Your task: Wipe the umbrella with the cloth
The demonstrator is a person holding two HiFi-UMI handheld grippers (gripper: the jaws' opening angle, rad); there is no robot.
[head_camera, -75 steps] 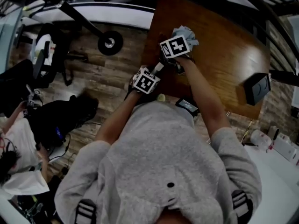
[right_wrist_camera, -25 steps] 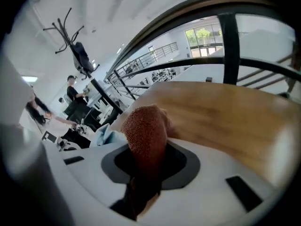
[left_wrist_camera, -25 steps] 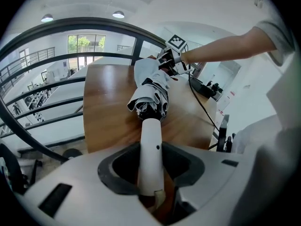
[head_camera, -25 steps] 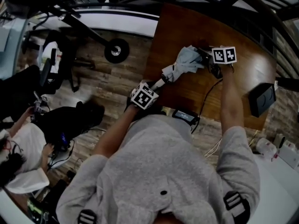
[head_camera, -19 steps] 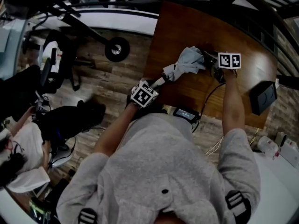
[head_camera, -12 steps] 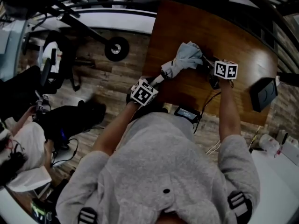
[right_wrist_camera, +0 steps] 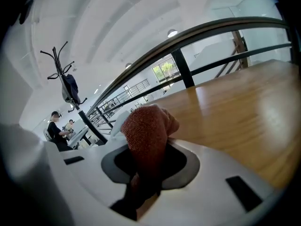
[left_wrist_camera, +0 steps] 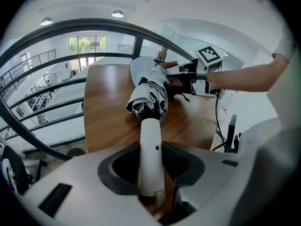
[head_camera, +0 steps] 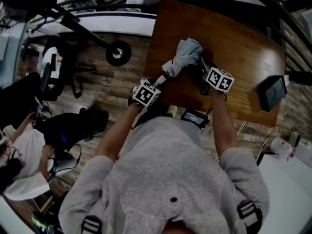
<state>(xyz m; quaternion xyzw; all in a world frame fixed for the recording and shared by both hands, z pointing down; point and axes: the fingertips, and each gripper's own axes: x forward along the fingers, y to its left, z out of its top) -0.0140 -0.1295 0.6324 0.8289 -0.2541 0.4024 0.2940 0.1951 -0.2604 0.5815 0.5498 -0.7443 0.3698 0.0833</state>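
Left gripper [left_wrist_camera: 151, 173] first: jaws clamped on the white handle [left_wrist_camera: 150, 149] of the umbrella [left_wrist_camera: 149, 91], which runs straight out along them into the bunched, folded canopy. Over to the right gripper [right_wrist_camera: 146, 168] - jaws squeezed tight on a rust-red cloth [right_wrist_camera: 148, 133], which bulges up out of them in a rounded wad. From the left gripper view, that cloth is pressed against the canopy's right side, partway along its length, with the right gripper's marker cube [left_wrist_camera: 208, 55] just above.

Wider now, in the head view: the umbrella slants from the near left edge of the brown wooden table [head_camera: 239, 38] up toward its middle, pale grey canopy at the far end; whether it rests on the wood cannot be told. The two grippers sit close together, one at each side of it. A small black box [head_camera: 271, 92] stands well apart at the table's right end - and a dark flat device [head_camera: 195, 117] lies at the near edge. Left of the table, plank flooring [head_camera: 117, 89] and a seated person [head_camera: 22, 150].
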